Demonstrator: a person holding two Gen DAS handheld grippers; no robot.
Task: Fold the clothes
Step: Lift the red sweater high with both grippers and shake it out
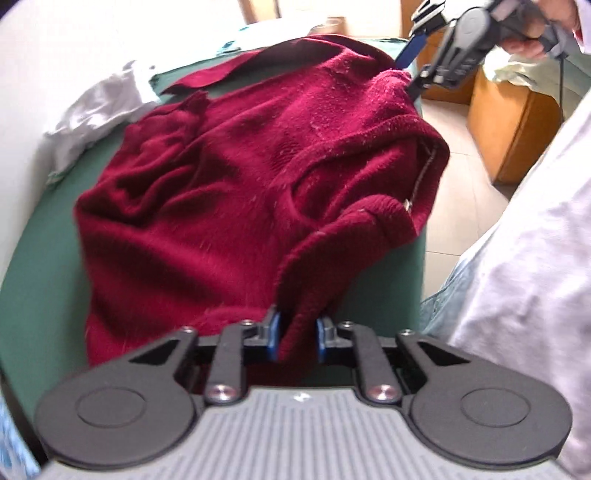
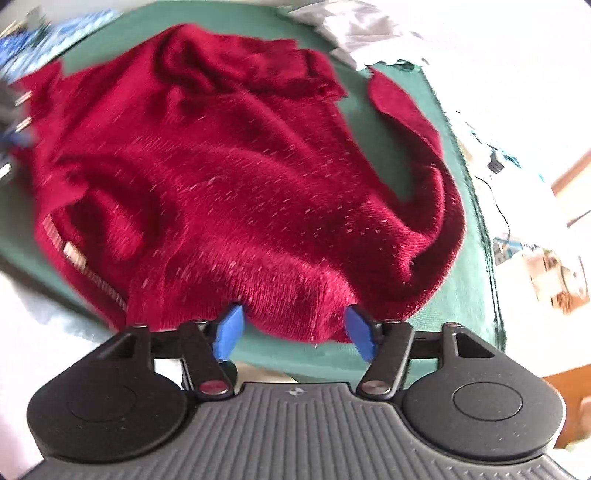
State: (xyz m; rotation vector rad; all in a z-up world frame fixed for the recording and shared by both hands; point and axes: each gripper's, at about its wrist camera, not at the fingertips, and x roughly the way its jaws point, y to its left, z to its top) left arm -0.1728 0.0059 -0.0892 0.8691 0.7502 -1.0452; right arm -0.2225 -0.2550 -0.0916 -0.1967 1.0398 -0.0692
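Two grippers are engaged at one red sweater (image 1: 229, 177), which is spread in loose folds over a green table (image 1: 44, 295). In the left wrist view, the left gripper (image 1: 295, 332) is seen at the near edge of the garment, and a ribbed edge of the knit is pinched between its blue pads (image 1: 272, 330); the jaws are drawn in on the cloth, with only the fabric between them. From that grip the edge is seen rising toward the collar opening, where a pale label (image 1: 408, 204) is visible inside the neck.

The right gripper (image 1: 410, 74) is seen in the same view at the far right corner of the sweater, held in a hand (image 1: 532, 33), with its blue fingers reaching down into the knit. In the right wrist view, the right gripper (image 2: 293, 326) is shown with its blue pads (image 2: 229, 332) set wide apart, and a bunched fold of the sweater is hanging between them; whether the cloth is actually clamped cannot be told, since the jaws are parted and the picture is blurred.

One sleeve (image 2: 413, 122) is laid out to the side across the table. White cloth (image 1: 99, 107) is heaped at the far edge of the table, just beside the sweater. A white garment (image 1: 535, 240) worn by the person is seen along the right side of the left wrist view, with wooden furniture (image 1: 517, 125) on the tiled floor behind
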